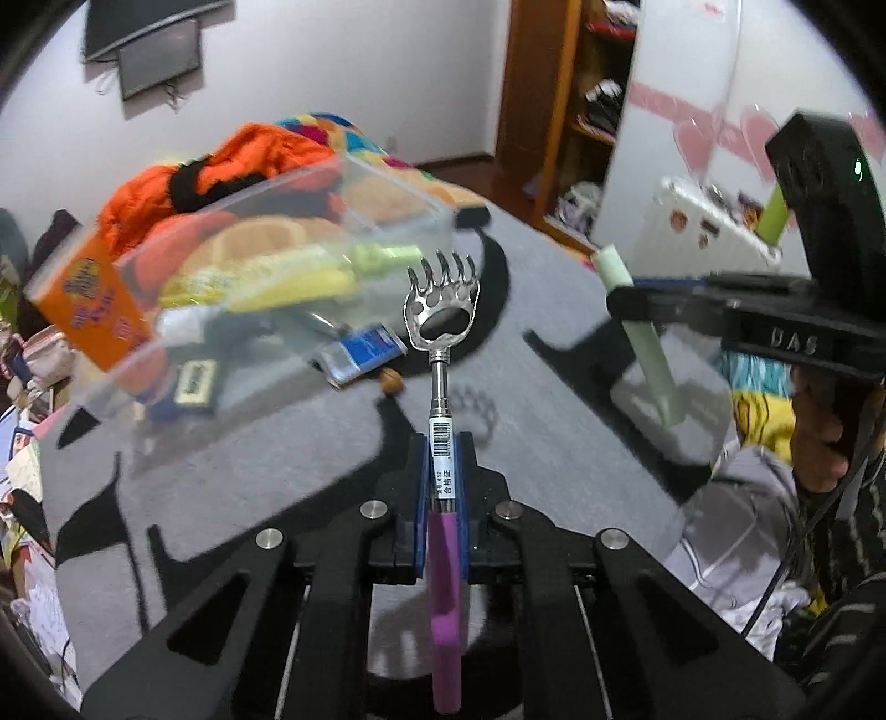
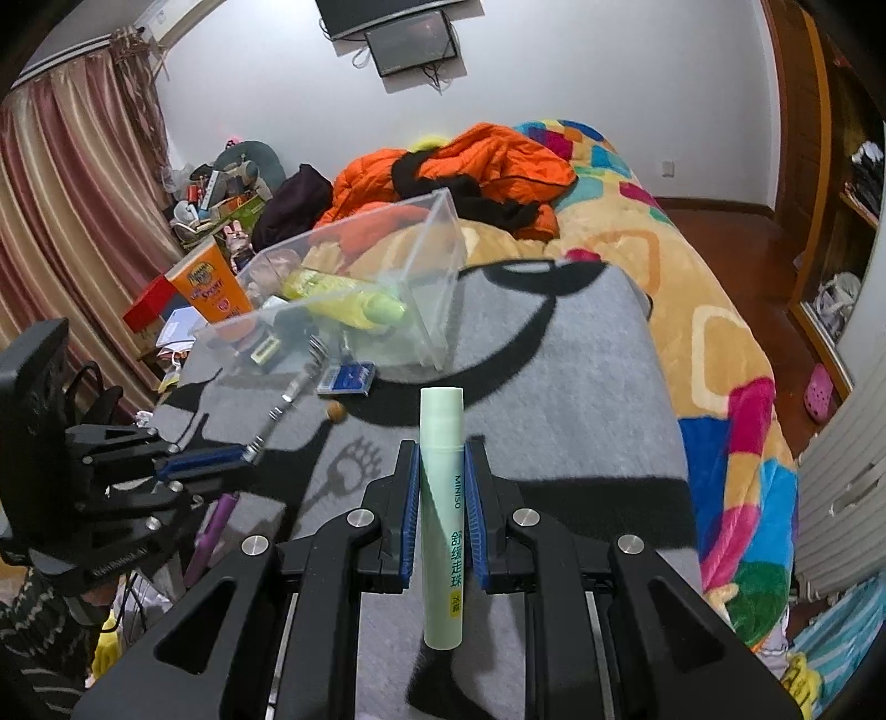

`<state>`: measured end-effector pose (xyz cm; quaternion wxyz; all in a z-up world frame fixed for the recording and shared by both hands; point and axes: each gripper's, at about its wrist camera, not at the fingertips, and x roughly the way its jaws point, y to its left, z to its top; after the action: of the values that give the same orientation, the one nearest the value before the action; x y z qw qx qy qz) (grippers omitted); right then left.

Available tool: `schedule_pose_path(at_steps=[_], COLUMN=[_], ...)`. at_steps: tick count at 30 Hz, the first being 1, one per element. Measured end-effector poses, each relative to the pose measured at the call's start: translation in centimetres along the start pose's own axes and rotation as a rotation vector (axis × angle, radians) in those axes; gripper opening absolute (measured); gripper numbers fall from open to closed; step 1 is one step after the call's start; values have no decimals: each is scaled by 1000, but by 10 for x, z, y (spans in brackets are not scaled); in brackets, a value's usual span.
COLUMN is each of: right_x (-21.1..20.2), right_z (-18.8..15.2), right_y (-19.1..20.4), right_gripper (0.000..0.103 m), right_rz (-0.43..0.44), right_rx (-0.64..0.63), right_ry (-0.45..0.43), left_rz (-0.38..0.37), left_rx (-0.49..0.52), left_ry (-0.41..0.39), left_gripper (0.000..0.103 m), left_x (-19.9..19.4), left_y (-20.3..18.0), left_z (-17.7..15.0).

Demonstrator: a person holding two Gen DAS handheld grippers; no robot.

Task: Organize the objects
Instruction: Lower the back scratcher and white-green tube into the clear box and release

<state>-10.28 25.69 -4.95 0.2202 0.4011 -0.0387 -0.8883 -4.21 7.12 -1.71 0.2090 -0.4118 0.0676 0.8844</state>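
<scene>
Back scratcher [image 1: 441,354] sits clamped in the left tool [image 1: 441,487]; green tube [image 2: 441,498] sits clamped in the right tool [image 2: 441,498], both near the clear bin [image 2: 387,277], ready for loading.

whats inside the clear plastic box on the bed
The clear box holds a yellow-green bottle, an orange sunscreen tube and some small dark items. What lies beneath those is covered and cannot be made out.

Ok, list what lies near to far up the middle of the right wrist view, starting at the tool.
Right tool shut on the green tube → brown nut → blue packet → clear box → orange jacket → wall screen.
</scene>
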Motion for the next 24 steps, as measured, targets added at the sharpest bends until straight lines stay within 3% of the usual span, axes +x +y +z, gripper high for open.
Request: schedule_pose_path(at_steps=[14,24], right_x=[-7,-5], right_z=[52,98], right_y=[32,52], right_gripper=[14,14], right_rz=[29,40], right_rx=[-76,-126], right_ry=[-102,-172], left_rz=[64,93], left_rx=[-140,-172], left_ry=[-186,-299], left_gripper=[7,7], left_x=[-49,-74], left_y=[47,69], left_z=[31,66])
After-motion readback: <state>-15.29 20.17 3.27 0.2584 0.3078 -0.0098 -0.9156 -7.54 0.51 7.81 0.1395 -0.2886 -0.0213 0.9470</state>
